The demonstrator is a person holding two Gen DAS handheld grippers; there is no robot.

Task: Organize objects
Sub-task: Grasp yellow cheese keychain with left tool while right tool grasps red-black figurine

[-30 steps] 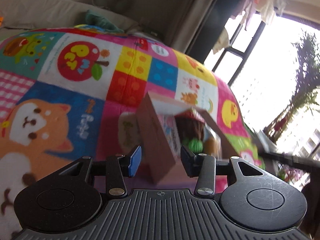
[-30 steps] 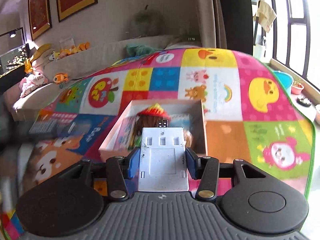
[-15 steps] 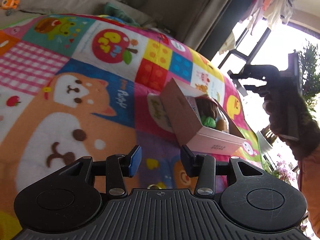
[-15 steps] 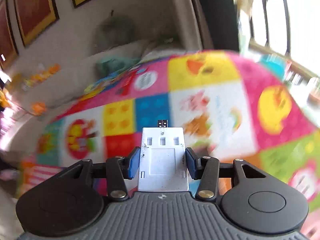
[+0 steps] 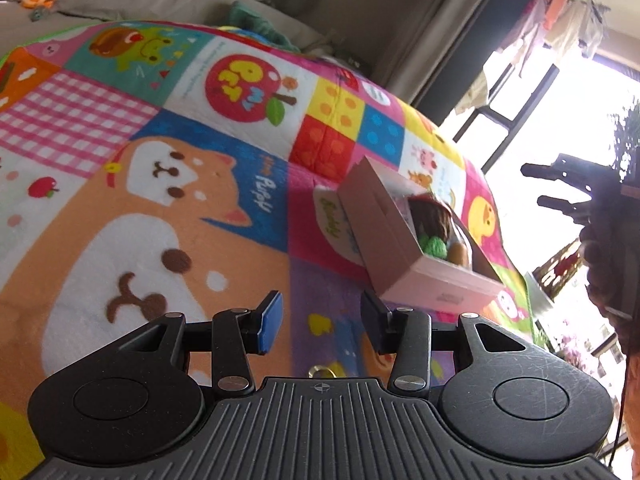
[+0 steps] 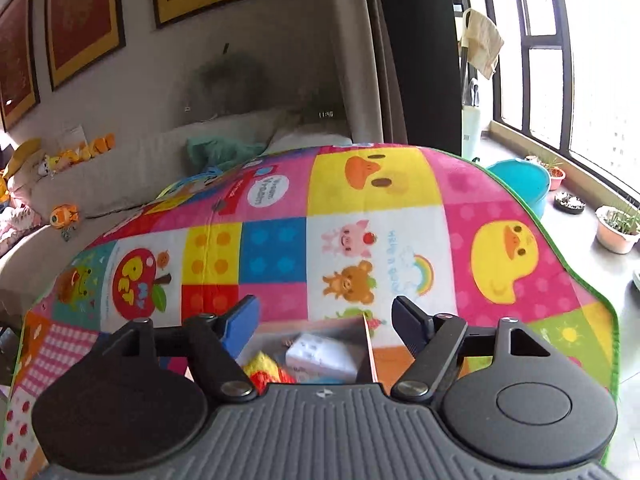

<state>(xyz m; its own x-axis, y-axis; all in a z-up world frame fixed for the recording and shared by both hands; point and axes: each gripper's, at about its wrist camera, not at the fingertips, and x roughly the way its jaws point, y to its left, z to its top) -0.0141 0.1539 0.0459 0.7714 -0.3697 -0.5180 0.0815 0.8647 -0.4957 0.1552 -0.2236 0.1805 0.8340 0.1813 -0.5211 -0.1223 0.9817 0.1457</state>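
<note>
A pink cardboard box (image 5: 400,248) stands open on the colourful play mat (image 5: 160,200). In it I see a brown-haired doll (image 5: 432,220), a green ball (image 5: 434,246) and something orange. My left gripper (image 5: 322,322) hangs open and empty just short of the box's near corner. My right gripper (image 6: 324,324) is above the box with its jaws opening, and nothing is pressed between its pads. Below it a white plastic piece (image 6: 320,356) lies inside the box beside a red and yellow knitted thing (image 6: 264,372). The left wrist view shows the right gripper (image 5: 560,188) as a dark shape against the window.
The mat's green edge (image 6: 560,248) drops off on the right. Beyond it on the floor are a teal basin (image 6: 520,184) and flower pots (image 6: 616,228) by the window. A grey sofa (image 6: 120,168) with small plush toys (image 6: 64,216) runs behind the mat.
The right gripper's jaws spread and let go of the white piece, which now lies in the box. The left gripper pulled back from the box's wall and then held still.
</note>
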